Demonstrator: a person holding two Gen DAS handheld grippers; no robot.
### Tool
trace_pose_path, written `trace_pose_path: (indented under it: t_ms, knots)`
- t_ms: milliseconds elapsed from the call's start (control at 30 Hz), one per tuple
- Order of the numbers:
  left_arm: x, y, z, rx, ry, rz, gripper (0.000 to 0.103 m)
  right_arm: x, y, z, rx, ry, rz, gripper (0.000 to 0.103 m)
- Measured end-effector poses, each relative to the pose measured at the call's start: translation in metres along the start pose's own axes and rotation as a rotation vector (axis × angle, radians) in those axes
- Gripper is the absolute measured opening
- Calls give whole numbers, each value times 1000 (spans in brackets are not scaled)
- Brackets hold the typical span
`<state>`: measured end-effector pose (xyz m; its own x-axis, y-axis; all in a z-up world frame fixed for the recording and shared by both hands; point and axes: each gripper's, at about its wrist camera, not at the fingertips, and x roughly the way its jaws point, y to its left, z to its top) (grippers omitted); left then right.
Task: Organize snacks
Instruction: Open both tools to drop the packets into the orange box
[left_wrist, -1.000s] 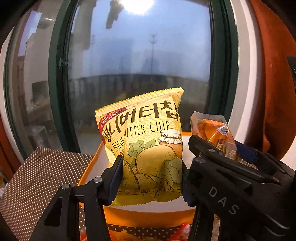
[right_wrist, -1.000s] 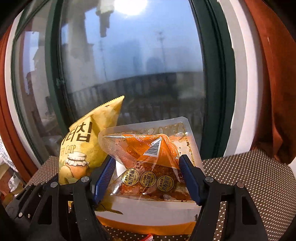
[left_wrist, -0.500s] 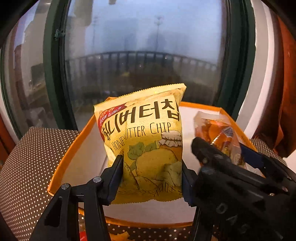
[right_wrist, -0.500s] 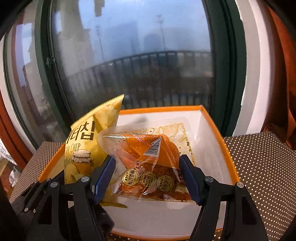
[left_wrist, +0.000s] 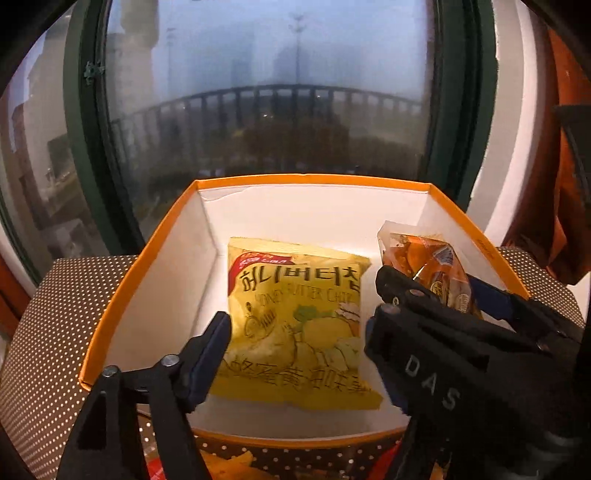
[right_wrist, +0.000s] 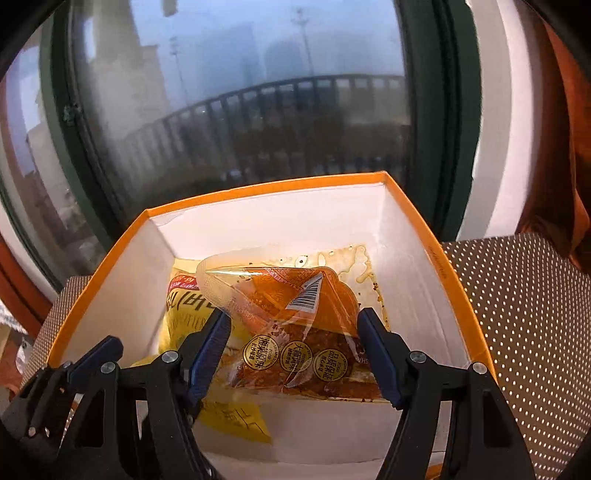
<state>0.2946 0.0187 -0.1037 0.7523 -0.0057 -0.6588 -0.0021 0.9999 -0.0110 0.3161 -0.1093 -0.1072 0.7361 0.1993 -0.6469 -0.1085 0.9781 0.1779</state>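
Observation:
An orange box with white inside (left_wrist: 122, 295) (right_wrist: 436, 266) stands on the dotted table by the window. A yellow Honey Butter Chip bag (left_wrist: 295, 321) (right_wrist: 181, 317) lies flat on the box floor. My left gripper (left_wrist: 295, 347) is open above the bag, its fingers apart from the bag's sides. My right gripper (right_wrist: 291, 343) is shut on a clear pouch of orange saucy snack (right_wrist: 295, 325) (left_wrist: 428, 266) and holds it inside the box, right of the chip bag and partly over it.
A brown dotted tablecloth (right_wrist: 524, 314) (left_wrist: 48, 332) covers the table around the box. A green-framed window (left_wrist: 85, 147) is right behind the box. An orange curtain (left_wrist: 565, 184) hangs at the right. More snack packs show at the bottom edge (left_wrist: 229, 461).
Both grippers tipped down into the box. The left gripper opened and the chip bag dropped flat on the box floor. The right gripper lowered the pouch into the box, still holding it.

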Motion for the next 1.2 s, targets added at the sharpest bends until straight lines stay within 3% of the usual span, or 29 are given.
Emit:
trace_pose_path:
  t_ms: [100, 400, 533, 700, 1200]
  knots:
    - [-1, 0, 0, -5, 8, 9, 88, 4, -8, 0, 34, 21, -15, 74]
    - [-1, 0, 3, -12, 35, -6, 95, 3, -11, 1, 44, 39, -6, 77]
    - [-8, -2, 4, -27, 36, -20, 98, -3, -9, 4, 32, 42, 5, 85]
    - [-25, -5, 5, -37, 32, -48, 98, -28, -2, 3, -15, -10, -11, 89]
    - [-102, -19, -10, 49, -53, 23, 99, -100, 7, -11, -100, -49, 6, 90]
